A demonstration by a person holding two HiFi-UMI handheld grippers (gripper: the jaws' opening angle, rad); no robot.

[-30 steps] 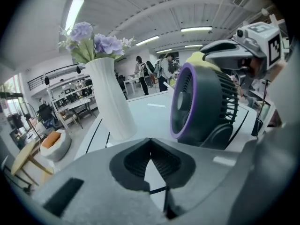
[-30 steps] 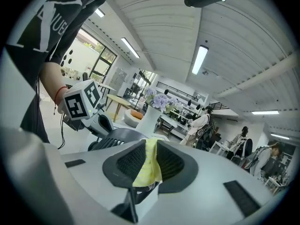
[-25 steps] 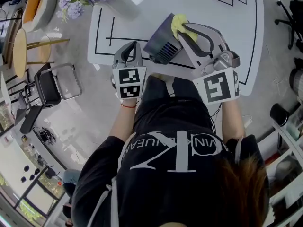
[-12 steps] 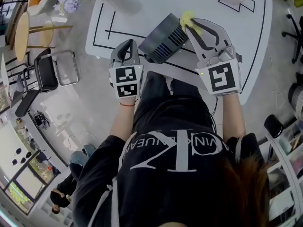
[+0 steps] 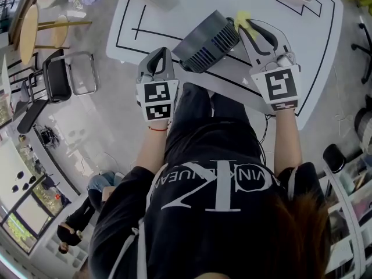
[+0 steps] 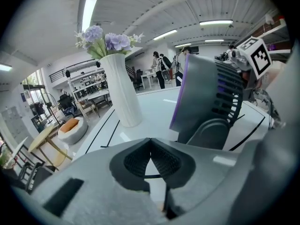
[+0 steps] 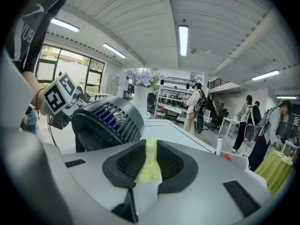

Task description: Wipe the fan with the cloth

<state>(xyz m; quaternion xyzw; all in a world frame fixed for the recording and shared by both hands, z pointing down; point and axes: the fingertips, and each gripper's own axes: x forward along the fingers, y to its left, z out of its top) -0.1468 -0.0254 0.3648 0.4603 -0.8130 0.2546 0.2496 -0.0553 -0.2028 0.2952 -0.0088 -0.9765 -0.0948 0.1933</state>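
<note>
Since a second ago the right gripper has come lower and rolled, so its marker cube now faces the head camera squarely, while the left gripper has barely shifted

Head view: the fan stands on the white table between the two grippers. The yellow cloth is pinched at the right gripper's tip, against or just beside the fan's far right edge. The left gripper hangs close to the fan's near left side, apparently not touching it

Left gripper view: the jaws meet with nothing between them. The fan's dark housing and stand rise ahead to the right, and a white vase of purple flowers stands further back on the left

Right gripper view: the jaws clamp a fold of the cloth, which bunches out ahead of the pads. The fan's slatted grille sits just ahead to the left, very near the cloth; whether they touch I cannot tell

By my reading the wiping is under way at the fan's edge. Next, the cloth needs to be drawn across the grille with light, steady pressure, since the fan looks free to slide or tip; the empty left gripper could brace it
</note>
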